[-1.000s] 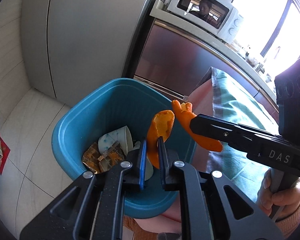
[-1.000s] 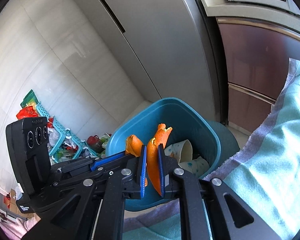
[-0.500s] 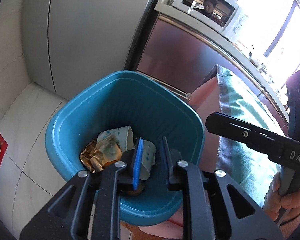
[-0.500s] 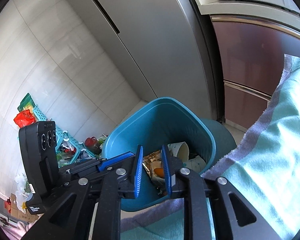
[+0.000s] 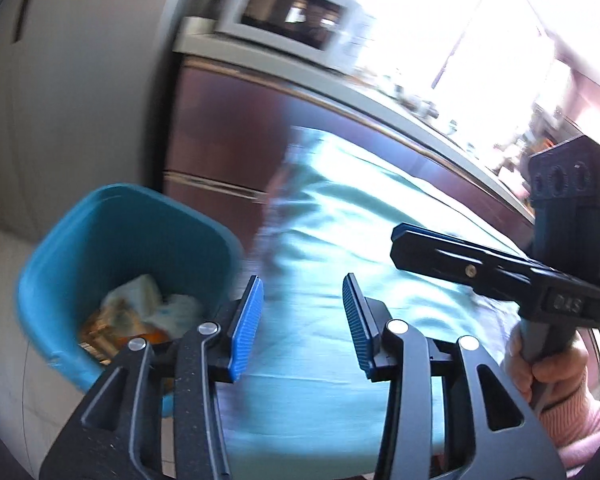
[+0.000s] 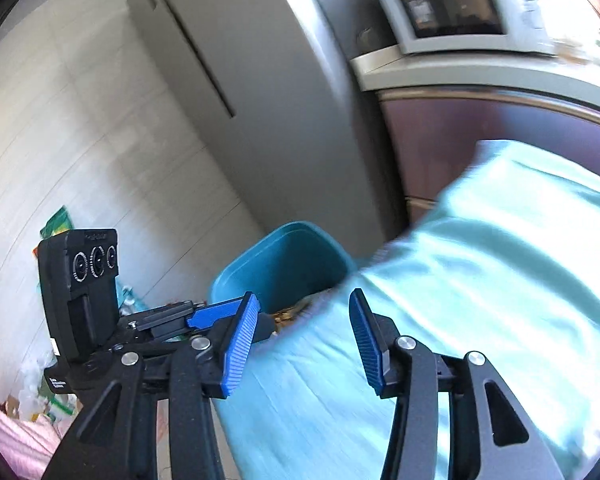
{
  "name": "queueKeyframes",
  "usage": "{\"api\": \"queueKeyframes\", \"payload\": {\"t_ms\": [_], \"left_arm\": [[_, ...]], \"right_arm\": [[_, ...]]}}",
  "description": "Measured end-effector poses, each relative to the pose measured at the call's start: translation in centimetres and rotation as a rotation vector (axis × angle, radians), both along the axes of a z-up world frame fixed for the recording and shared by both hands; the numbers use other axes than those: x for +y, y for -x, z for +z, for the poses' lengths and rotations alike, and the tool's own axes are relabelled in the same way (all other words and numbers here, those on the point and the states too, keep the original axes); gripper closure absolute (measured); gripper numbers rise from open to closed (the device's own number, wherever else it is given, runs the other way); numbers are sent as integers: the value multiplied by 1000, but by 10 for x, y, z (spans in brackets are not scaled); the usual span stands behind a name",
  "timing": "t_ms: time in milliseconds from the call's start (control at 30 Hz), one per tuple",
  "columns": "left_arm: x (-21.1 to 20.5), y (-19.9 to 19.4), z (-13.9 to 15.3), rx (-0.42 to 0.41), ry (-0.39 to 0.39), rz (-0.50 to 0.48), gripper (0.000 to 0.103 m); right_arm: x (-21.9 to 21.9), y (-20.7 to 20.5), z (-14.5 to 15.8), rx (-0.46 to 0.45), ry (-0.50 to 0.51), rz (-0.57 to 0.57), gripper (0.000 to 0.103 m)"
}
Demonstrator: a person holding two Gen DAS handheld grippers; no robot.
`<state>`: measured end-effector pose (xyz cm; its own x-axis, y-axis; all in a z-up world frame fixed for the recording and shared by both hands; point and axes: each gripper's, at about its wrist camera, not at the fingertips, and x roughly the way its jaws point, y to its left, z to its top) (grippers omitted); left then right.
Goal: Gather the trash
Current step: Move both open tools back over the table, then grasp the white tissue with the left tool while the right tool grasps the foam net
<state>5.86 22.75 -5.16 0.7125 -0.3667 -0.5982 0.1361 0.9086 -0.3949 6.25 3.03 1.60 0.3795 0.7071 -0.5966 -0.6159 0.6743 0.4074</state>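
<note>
My left gripper (image 5: pixel 303 320) and right gripper (image 6: pixel 303 334) are both empty, jaws opening above a teal cloth (image 5: pixel 360 216). Trash, including wrappers and crumpled paper, lies in the blue bin (image 5: pixel 112 240) beside it. I see none left.

The left gripper (image 5: pixel 303 320) points forward and downward, its jaws opening, with nothing between the blue pads (image 5: pixel 246 324). The right gripper (image 6: pixel 304 336) points the same way, its jaws also opening and empty. In the left wrist view the right gripper sits off to the right, its handle gripped by the person's right hand (image 5: pixel 548 368), a pink sleeve (image 5: pixel 576 424) at the wrist.
</note>
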Motion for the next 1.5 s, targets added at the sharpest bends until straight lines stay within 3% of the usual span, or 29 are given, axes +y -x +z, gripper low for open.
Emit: {"api": "queueKeyframes", "payload": {"t_ms": [200, 533, 900, 1000, 1233, 1367, 1500], "left_arm": [[-66, -12, 8, -7, 17, -166, 56], [-165, -38, 8, 37, -15, -334, 45], [-239, -70, -5, 100, -92, -396, 46], [-249, -78, -9, 124, -109, -399, 52], [-257, -83, -15, 155, -125, -407, 79], [-255, -86, -17, 166, -113, -403, 91], [-255, -81, -13, 149, -117, -401, 94]], "right_arm": [[-84, 5, 4, -17, 7, -187, 53], [-191, -4, -4, -40, 67, -472, 50], [-235, -48, -25, -8, 157, -554, 44], [-236, -58, -30, 12, 170, -557, 44], [-231, -64, -39, 30, 229, -536, 45], [-231, -63, -41, 23, 253, -534, 53], [-231, -63, -41, 16, 274, -544, 62]]}}
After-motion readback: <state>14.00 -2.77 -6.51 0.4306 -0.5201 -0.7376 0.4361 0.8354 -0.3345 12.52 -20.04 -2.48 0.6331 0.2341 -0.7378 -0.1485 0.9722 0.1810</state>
